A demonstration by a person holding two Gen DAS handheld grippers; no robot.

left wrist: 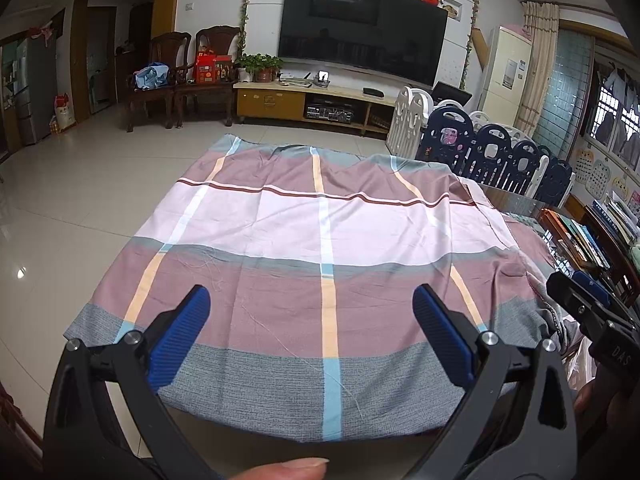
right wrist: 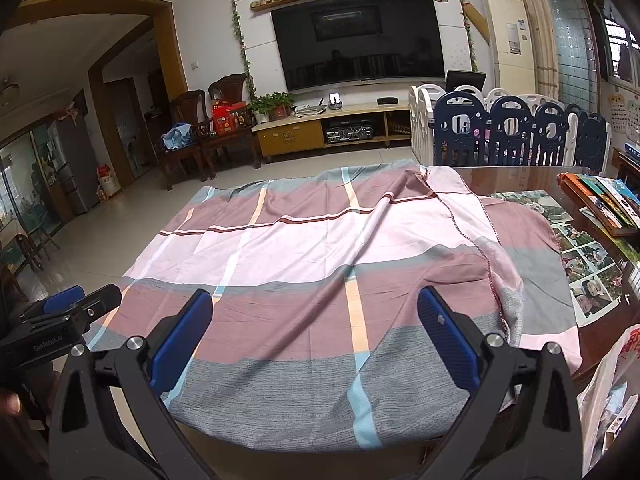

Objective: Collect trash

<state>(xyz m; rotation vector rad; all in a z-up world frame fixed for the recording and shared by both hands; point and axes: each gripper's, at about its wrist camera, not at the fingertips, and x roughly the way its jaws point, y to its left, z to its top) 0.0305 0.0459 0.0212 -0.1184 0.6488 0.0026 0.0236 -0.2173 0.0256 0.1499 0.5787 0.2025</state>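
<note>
Ahead of both grippers lies only a plaid cloth (left wrist: 320,248) spread over the table — no loose trash shows on it in either view. The left gripper (left wrist: 311,322) hangs above the cloth's near edge, jaws spread wide, nothing between the blue pads (left wrist: 182,338). The right gripper (right wrist: 316,326) is the same: wide open and empty, over the near grey band of the cloth.

To the right of the right gripper, low at the table's near corner, a thin plastic bag (right wrist: 612,392) hangs with something pale inside; whether it is the trash or the collecting bag I cannot tell. It is the only candidate in sight, and by my reckoning the right gripper is the nearer — the left would have to cross over. Beyond the bag, further right, photos (right wrist: 588,264) and books (right wrist: 600,200) lie on bare tabletop, apart from the cloth
</note>
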